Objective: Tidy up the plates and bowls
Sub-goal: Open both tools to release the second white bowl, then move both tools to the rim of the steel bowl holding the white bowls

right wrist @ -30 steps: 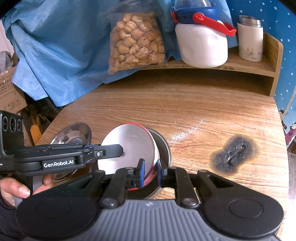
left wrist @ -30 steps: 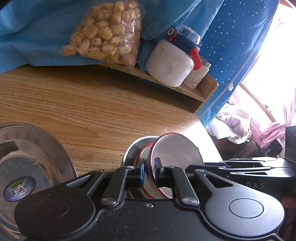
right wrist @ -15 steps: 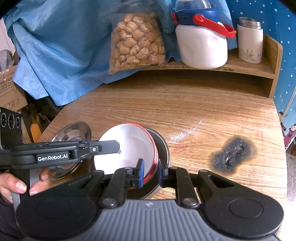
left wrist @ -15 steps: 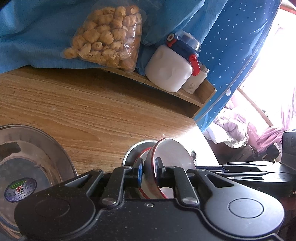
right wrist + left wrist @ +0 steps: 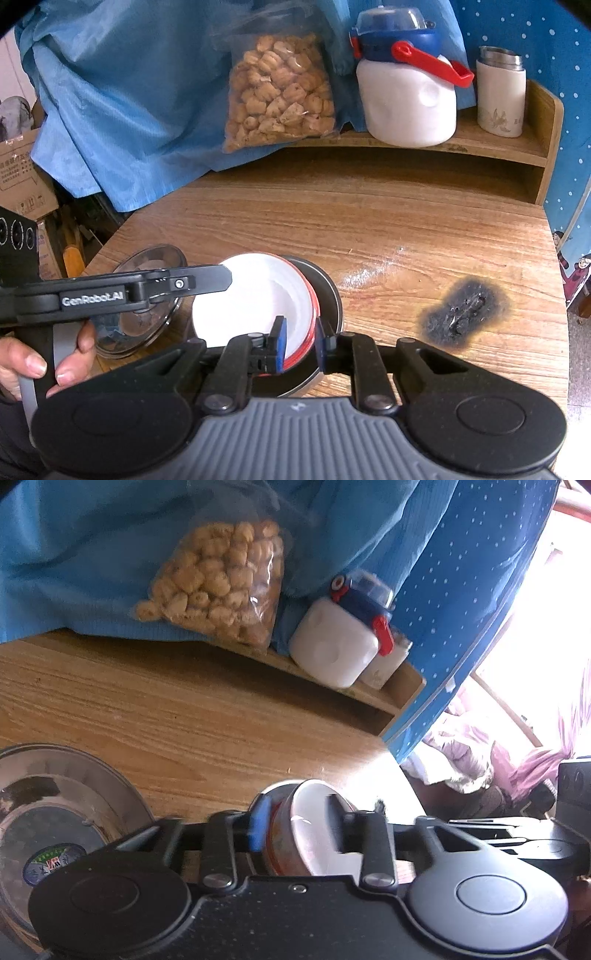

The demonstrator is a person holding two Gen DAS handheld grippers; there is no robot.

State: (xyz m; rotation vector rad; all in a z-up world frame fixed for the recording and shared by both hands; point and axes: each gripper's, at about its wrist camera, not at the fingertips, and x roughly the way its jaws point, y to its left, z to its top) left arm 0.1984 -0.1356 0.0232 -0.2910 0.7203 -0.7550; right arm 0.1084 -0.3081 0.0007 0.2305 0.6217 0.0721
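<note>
A white enamel bowl with a red rim sits tilted inside a dark steel bowl on the wooden table. My right gripper stands open, its jaws on either side of the white bowl's near rim. My left gripper is open too, its jaws wide apart around the same bowl's rim; it also shows from the side in the right wrist view. A steel plate with a sticker lies to the left.
A raised shelf at the table's back holds a bag of snacks, a white jug with a blue lid and a white flask. A burn mark is on the table at right. Blue cloth hangs behind.
Both grippers have opened their jaws and let go of the white bowl's rim. The bowl has come down from steeply tilted into the steel bowl.
</note>
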